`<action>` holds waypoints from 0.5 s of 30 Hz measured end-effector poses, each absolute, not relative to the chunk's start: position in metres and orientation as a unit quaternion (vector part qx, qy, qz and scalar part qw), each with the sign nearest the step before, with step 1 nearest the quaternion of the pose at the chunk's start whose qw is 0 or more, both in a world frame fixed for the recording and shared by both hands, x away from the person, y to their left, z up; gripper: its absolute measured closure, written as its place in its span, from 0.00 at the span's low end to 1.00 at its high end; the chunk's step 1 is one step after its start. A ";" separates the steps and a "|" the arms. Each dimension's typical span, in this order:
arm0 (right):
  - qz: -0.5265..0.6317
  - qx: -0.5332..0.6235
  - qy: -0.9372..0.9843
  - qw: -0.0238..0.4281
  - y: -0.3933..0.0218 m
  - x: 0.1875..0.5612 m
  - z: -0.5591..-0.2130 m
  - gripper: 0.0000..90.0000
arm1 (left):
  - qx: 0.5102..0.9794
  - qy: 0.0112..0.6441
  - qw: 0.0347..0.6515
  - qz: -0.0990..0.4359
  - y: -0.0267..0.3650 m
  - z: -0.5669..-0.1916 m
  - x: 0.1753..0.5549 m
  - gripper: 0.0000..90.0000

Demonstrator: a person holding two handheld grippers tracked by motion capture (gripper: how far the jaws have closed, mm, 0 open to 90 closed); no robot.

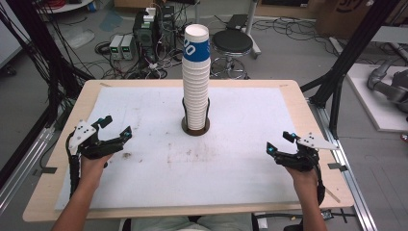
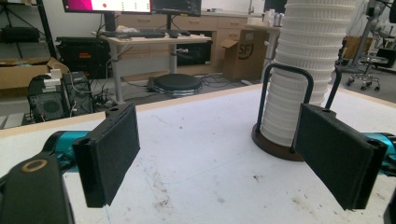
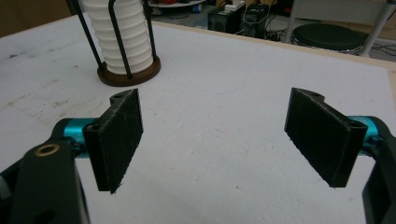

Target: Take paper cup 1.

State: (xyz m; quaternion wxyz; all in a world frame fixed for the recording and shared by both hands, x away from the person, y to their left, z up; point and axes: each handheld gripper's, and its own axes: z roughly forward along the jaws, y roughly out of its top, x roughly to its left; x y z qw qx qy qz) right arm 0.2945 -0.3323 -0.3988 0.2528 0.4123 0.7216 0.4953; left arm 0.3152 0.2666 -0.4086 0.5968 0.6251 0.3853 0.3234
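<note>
Tall stack of paper cups (image 1: 196, 79) stands upright in a round dark holder (image 1: 195, 126) with black wire uprights, at the middle of the tabletop (image 1: 298, 110), toward the far edge. Top cup bears a blue band. White mat (image 1: 216, 163) covers the tabletop, smudged with dark marks near the middle.

Left hand-held gripper (image 1: 114, 125) sits at the left side, jaws wide apart, nothing between them; well apart from the stack. Right hand-held gripper (image 1: 279, 143) sits at the right side, jaws likewise wide and empty, also well apart from the stack. Both point inward toward the cups.
</note>
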 end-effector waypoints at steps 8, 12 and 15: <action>0.498 0.413 0.720 0.252 -0.334 0.294 -0.399 0.22 | 0.625 0.388 0.598 0.320 0.265 -0.410 0.318 0.16; 0.498 0.415 0.720 0.247 -0.334 0.294 -0.400 0.22 | 0.624 0.389 0.597 0.320 0.266 -0.410 0.318 0.16; 0.502 0.413 0.719 0.246 -0.332 0.294 -0.399 0.22 | 0.625 0.386 0.600 0.317 0.266 -0.410 0.317 0.16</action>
